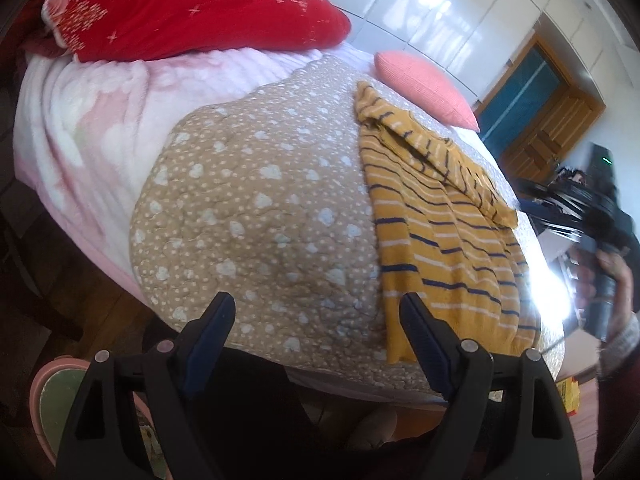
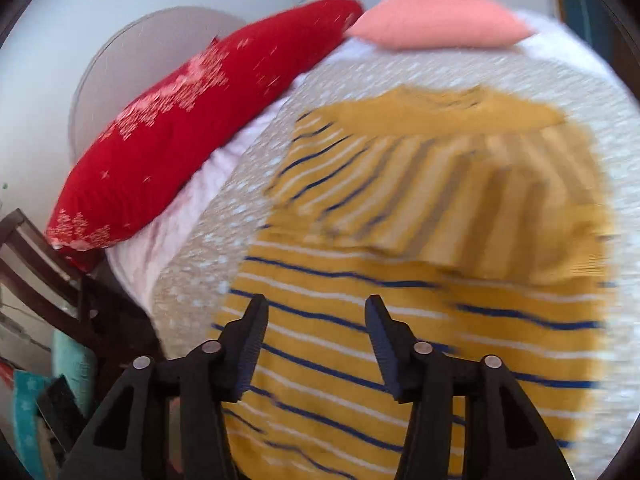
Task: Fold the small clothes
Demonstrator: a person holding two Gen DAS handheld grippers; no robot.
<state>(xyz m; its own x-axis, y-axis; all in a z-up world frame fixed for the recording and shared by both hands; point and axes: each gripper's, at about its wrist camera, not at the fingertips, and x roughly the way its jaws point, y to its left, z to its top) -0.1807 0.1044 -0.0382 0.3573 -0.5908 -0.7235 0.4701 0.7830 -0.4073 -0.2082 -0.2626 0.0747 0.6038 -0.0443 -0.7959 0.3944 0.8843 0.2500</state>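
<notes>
A small mustard-yellow top with navy and white stripes (image 1: 444, 232) lies on a tan dotted quilt (image 1: 256, 208) on the bed, its upper part folded over itself. My left gripper (image 1: 318, 304) is open and empty above the quilt's near edge, left of the top's hem. My right gripper (image 2: 316, 308) is open and empty, hovering over the top's lower striped part (image 2: 360, 300); this view is motion-blurred. The right gripper also shows in the left wrist view (image 1: 584, 220), at the bed's right side, held in a hand.
A red patterned pillow (image 1: 180, 8) and a pink cushion (image 1: 424, 84) lie at the bed's far end. A pink fleece blanket (image 1: 80, 128) lies left of the quilt. A wooden door (image 1: 548, 120) stands beyond. A dark wooden chair (image 2: 44, 276) stands beside the bed.
</notes>
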